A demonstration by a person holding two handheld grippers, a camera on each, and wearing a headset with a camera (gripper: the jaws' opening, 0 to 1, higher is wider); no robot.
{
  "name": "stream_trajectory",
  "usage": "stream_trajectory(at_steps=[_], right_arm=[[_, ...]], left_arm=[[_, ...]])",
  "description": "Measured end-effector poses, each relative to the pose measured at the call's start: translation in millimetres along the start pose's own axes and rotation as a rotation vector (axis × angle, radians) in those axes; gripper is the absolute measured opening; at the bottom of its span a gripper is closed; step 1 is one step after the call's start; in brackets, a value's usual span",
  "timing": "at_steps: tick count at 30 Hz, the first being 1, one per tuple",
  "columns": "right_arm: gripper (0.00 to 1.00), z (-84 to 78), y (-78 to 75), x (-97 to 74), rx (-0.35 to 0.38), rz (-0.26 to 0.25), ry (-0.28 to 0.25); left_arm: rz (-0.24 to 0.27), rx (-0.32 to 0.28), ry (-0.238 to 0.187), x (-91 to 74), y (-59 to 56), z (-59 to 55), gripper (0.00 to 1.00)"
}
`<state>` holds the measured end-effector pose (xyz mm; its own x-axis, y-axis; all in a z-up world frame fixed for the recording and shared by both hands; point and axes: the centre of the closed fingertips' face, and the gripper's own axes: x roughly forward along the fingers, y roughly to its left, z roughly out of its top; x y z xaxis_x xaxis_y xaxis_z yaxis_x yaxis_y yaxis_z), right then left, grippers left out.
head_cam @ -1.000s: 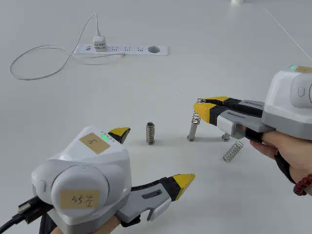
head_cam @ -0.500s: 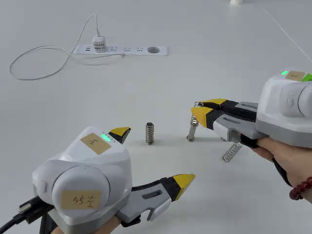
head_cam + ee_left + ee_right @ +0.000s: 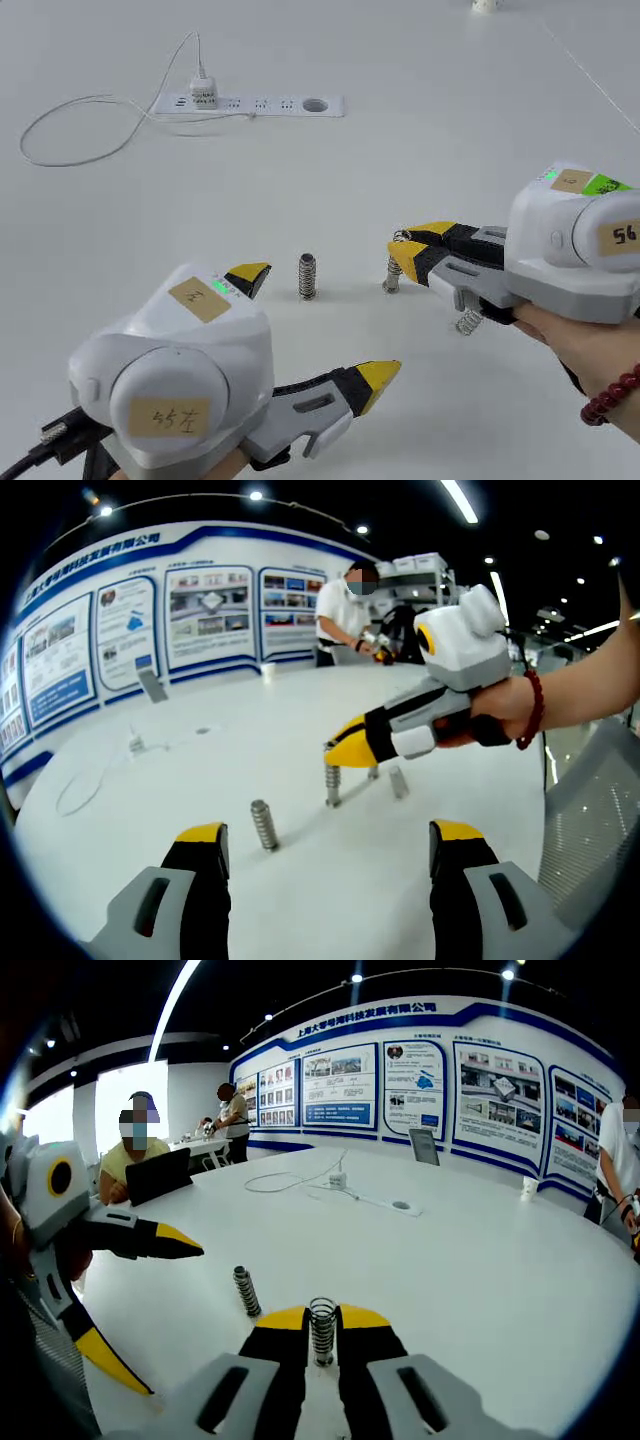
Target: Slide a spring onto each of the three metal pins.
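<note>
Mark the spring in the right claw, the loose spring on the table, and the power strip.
held spring (image 3: 322, 1325), right gripper view, middle coils between the jaws.
loose spring (image 3: 467, 321), head view, its visible lower coils.
power strip (image 3: 250, 102), head view, middle of its body.

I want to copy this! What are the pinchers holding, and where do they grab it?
The right gripper pinches a spring by its sides. The left gripper is open, holding nothing.

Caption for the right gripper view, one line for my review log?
Right hand-held gripper closed on an upright coiled metal spring over the white table.
</note>
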<state>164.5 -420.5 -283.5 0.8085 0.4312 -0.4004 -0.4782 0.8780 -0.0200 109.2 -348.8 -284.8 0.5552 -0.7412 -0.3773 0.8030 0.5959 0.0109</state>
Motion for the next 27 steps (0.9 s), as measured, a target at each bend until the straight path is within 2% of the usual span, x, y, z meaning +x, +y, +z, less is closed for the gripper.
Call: stream_trajectory(at_steps=[13,27], right_arm=[[0.11,-16.8,-1.1,6.1,0.023,-0.005,0.050],[0.12,-23.7,-0.1,8.4,0.038,-0.004,0.067]], left_arm=[[0.005,0.008,-0.005,-1.2,0.9,2.0,0.82],[0.005,0.008,0.000,-1.3,1.0,1.5,0.82]])
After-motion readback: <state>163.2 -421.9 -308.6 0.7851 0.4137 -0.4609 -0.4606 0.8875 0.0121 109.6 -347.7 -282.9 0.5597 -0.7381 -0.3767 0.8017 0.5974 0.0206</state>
